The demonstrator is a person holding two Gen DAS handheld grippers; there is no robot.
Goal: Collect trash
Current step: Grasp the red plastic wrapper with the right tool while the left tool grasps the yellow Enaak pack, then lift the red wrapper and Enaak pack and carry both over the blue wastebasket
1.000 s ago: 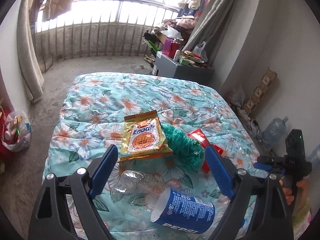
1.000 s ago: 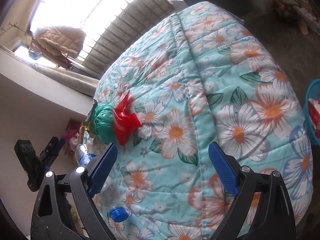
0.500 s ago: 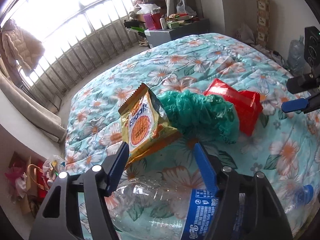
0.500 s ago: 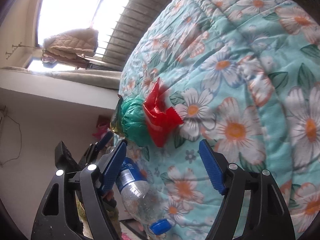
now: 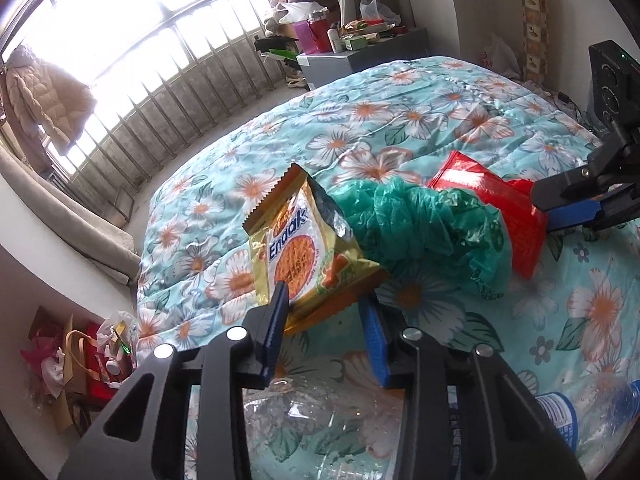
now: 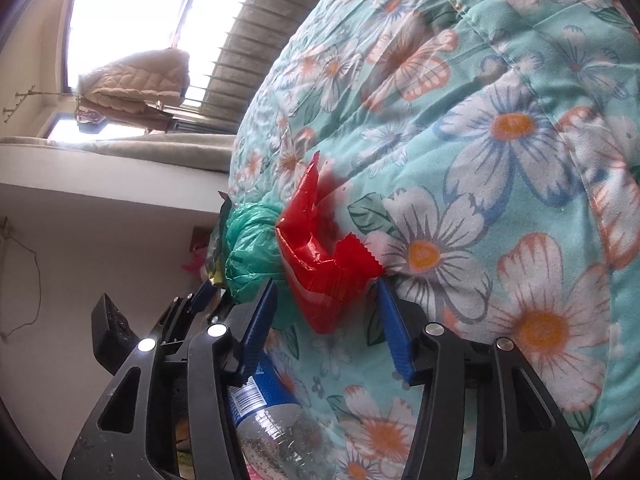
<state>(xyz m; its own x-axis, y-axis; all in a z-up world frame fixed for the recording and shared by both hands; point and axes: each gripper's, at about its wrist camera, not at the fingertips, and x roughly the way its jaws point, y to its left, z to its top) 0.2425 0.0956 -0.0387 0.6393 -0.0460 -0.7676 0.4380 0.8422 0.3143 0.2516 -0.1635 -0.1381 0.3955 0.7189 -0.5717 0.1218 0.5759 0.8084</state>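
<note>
A yellow Enaak snack packet, a crumpled green plastic bag, a red wrapper and a clear Pepsi bottle lie on the floral quilt. My left gripper is open, its jaws either side of the packet's near corner, above the bottle. My right gripper is open, its jaws either side of the red wrapper's near end. The green bag and the bottle show to its left. The right gripper also shows in the left wrist view.
A grey cabinet with clutter stands beyond the bed near the balcony railing. Bags of rubbish sit on the floor left of the bed. A padded jacket hangs at the window.
Both grippers have moved forward and their jaws have narrowed. The left one has reached the yellow packet's corner, the right one the red wrapper's end.
</note>
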